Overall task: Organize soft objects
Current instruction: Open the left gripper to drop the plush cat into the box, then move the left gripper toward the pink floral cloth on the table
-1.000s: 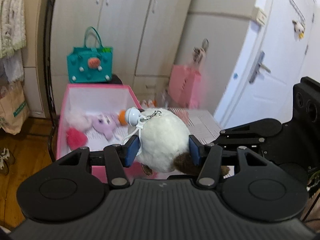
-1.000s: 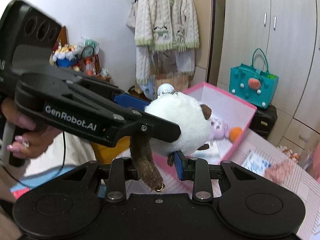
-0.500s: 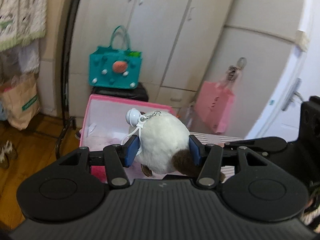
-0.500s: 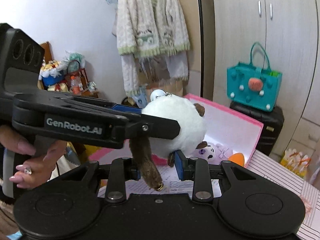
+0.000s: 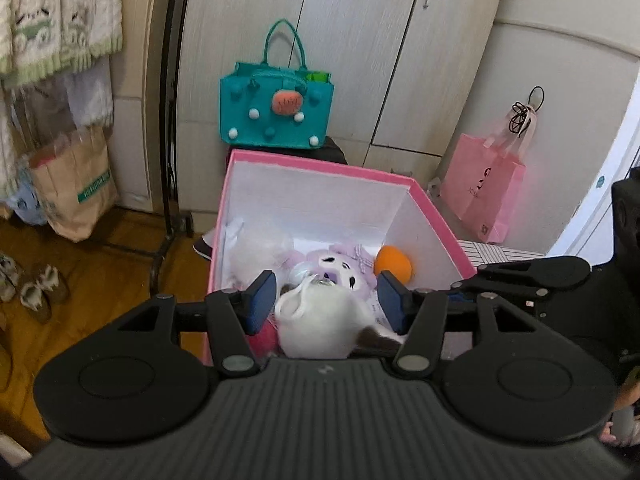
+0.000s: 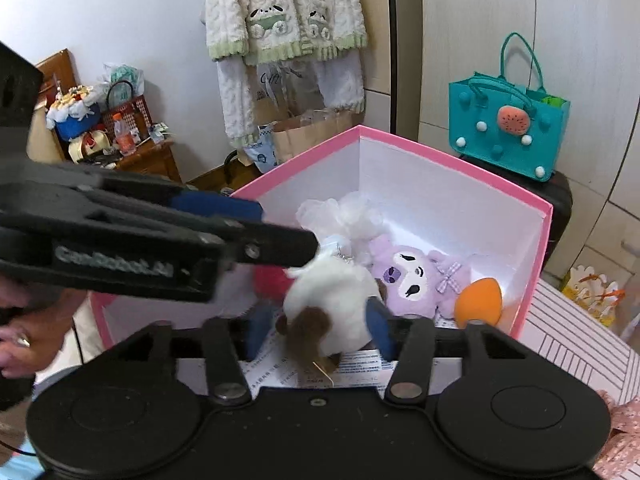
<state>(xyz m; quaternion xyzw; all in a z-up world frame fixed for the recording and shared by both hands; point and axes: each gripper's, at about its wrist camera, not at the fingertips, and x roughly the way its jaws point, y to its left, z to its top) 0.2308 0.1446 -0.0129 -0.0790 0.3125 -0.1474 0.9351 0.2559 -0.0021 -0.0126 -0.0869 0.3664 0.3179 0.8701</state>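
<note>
A white plush with brown ears and a keychain [image 5: 320,326] [image 6: 332,300] lies loose at the near end of the pink box [image 5: 320,168] [image 6: 452,160], below both grippers. My left gripper [image 5: 326,300] is open above it, pads clear of the plush. My right gripper [image 6: 316,330] is open too, its blue pads either side of the plush. The box also holds a purple plush [image 5: 340,264] [image 6: 416,276], an orange toy [image 5: 394,266] [image 6: 478,304], a white fluffy toy [image 6: 344,216] and a red toy [image 6: 272,280].
A teal felt bag [image 5: 276,108] [image 6: 508,120] stands on a black case behind the box. A pink paper bag [image 5: 484,192] hangs by the door. A clothes rack with sweaters [image 6: 284,12] and a brown paper bag [image 5: 74,184] stand left. A striped tabletop [image 6: 576,340] lies right.
Both grippers moved over the pink box and opened. The white plush, held between the left pads before, has dropped into the box.
</note>
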